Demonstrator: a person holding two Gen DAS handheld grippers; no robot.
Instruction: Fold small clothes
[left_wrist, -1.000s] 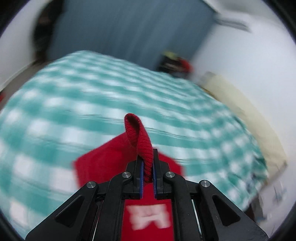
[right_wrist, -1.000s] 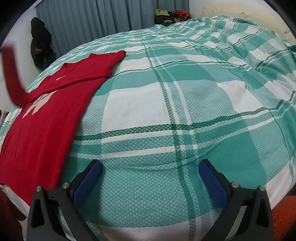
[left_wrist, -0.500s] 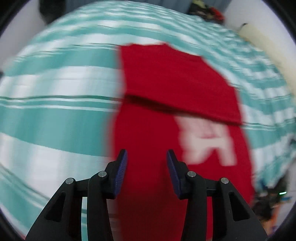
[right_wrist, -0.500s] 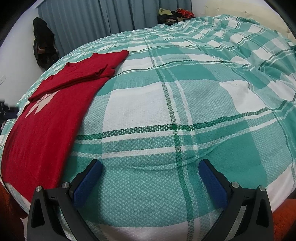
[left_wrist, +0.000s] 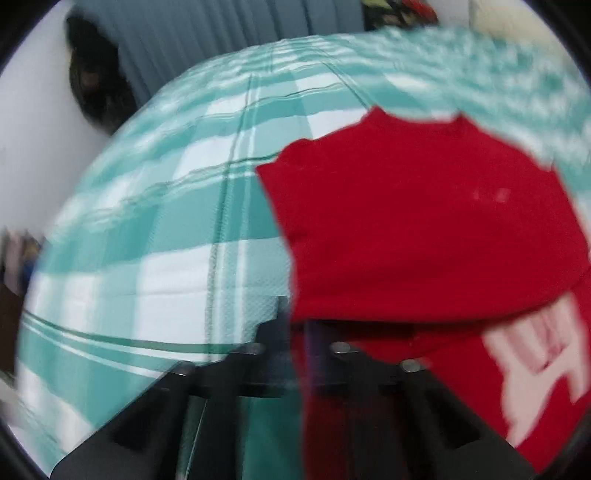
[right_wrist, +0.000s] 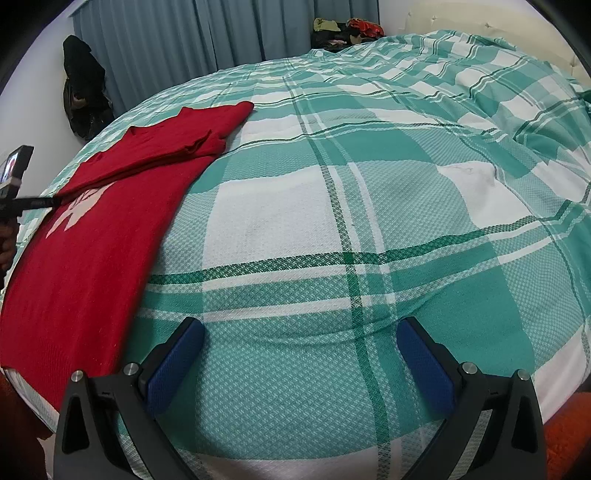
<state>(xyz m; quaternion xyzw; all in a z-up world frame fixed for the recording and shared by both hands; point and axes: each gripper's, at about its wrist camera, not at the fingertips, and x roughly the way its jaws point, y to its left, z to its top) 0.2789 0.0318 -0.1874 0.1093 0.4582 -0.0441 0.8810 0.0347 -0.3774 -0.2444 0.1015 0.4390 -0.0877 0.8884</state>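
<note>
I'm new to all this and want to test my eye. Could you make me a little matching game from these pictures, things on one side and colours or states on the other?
Things:
1. red sweater
2. bedspread
3. right gripper
4. curtain

Descriptions:
A. open, holding nothing
B. grey-blue, hanging behind the bed
C. lying flat, sleeve folded across it
D. green and white checks

Pairs: 1-C, 2-D, 3-A, 4-B

One red sweater (right_wrist: 99, 236), left of right gripper (right_wrist: 299, 354) fingers. One plaid bedspread (right_wrist: 369, 206) under them. Two grippers; left gripper (left_wrist: 299, 332) at sweater edge.
</note>
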